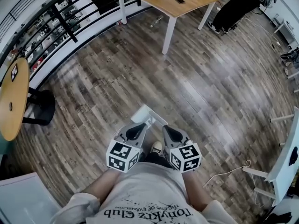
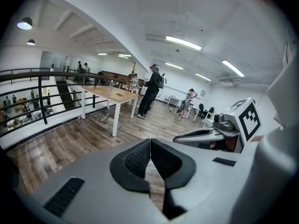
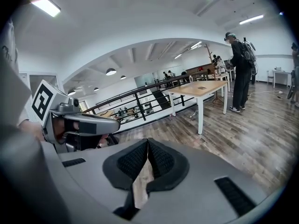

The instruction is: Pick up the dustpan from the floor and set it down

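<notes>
In the head view a white, flat dustpan (image 1: 148,115) lies on the wood floor just ahead of my two grippers; its near part is hidden behind them. My left gripper (image 1: 141,124) and right gripper (image 1: 165,128) are held side by side close to my body, their tips over the dustpan's near edge. Whether they touch it I cannot tell. In the left gripper view the left gripper (image 2: 150,142) has its black pads pressed together with nothing between them. The right gripper (image 3: 148,141) is shut the same way, on nothing. Neither gripper view shows the dustpan.
A wooden table (image 1: 174,7) on white legs stands ahead, with a person (image 1: 233,9) beside it at the far right. A black railing (image 1: 55,18) runs along the left, with a round wooden table (image 1: 11,99) near it. White furniture (image 1: 285,164) and a floor cable (image 1: 230,171) lie to the right.
</notes>
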